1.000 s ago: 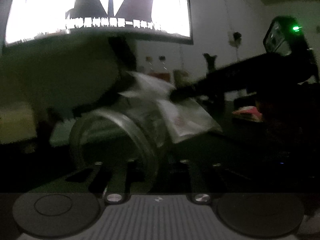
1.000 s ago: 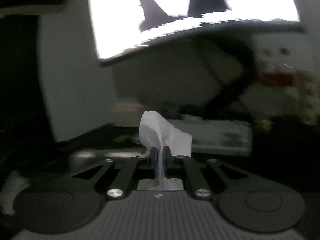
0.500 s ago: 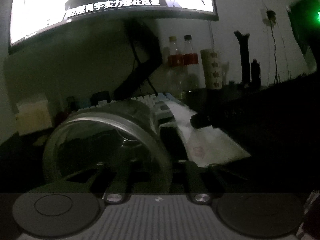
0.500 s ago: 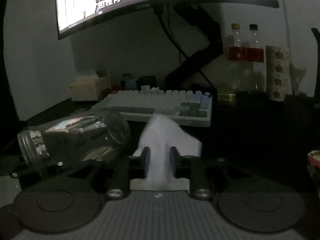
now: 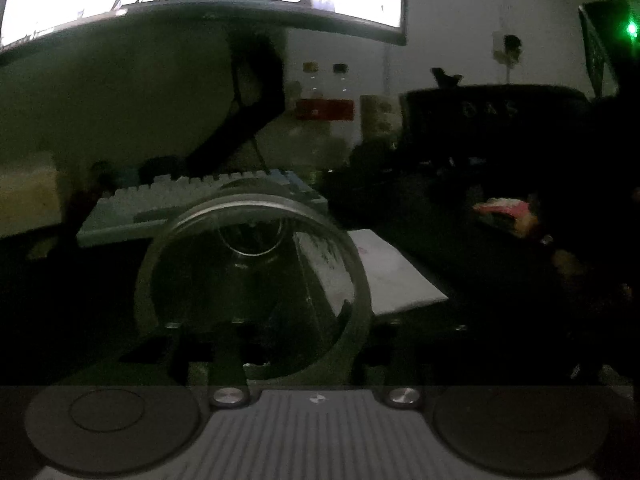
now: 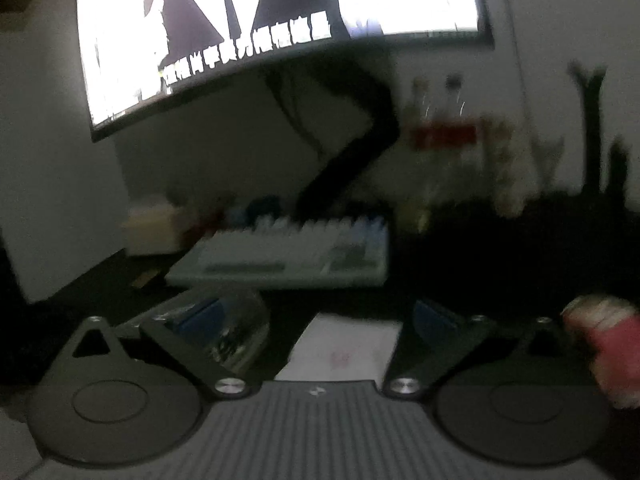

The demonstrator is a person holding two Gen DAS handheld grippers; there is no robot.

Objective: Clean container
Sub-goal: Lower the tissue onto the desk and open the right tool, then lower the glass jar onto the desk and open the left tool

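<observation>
The clear glass jar (image 5: 252, 280) lay on its side on the dark worktop (image 5: 460, 248), its open mouth turned toward the left gripper (image 5: 280, 344) and filling the middle of the left wrist view. That gripper's fingers were lost in shadow under the jar's rim, so whether they pinched the rim or merely rested beside it could not be told.

The clearest change was at the right gripper (image 6: 316, 320). Half a second earlier its fingers had been pressed on a crumpled white paper tissue (image 6: 344, 348); now they stood spread wide, blue pads showing at either side, and the tissue lay flat on the worktop between and below them, just right of the jar. In the right wrist view the jar (image 6: 224, 328) showed behind the gripper's left finger, near the tissue but seemingly apart from it. The view was blurred, which suggested the gripper was moving as it let go.

The jar itself had also turned since a second ago, from an oblique pose to one almost end-on to the left camera.

Dropping the tissue beside the jar probably meant a wiping pass had ended, though the dim frames did not show whether the glass was clean. A pale keyboard (image 6: 296, 256) sat farther back under the bright monitor (image 6: 280, 32), and a red-and-white packet (image 6: 608, 344) lay at the near right.
</observation>
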